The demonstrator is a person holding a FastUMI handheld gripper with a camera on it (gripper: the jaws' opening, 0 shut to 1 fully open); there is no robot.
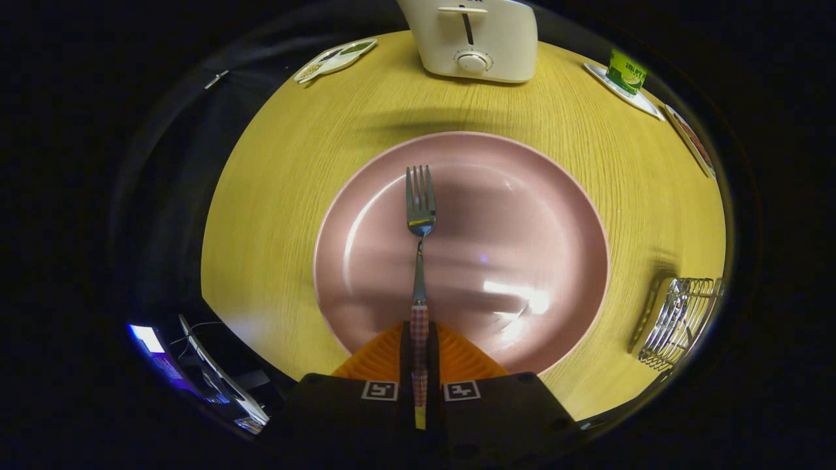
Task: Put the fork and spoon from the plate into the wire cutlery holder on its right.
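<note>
My gripper (pixel 418 339) is shut on the fork (pixel 420 215) by its red-checked handle, both fingers pressed against it. The fork's metal tines point straight ahead, over the middle of the pink plate (pixel 555 215). Whether the fork rests on the plate or hangs just above it I cannot tell. The plate shows nothing else on it. The wire cutlery holder (pixel 679 320) stands on the table to the right of the plate, a little apart from its rim.
A cream toaster (pixel 473 39) stands beyond the plate at the table's far edge. A small white dish (pixel 336 59) lies far left, a green carton (pixel 626 70) on a white tray far right. The round wooden table (pixel 274 196) ends close on the left.
</note>
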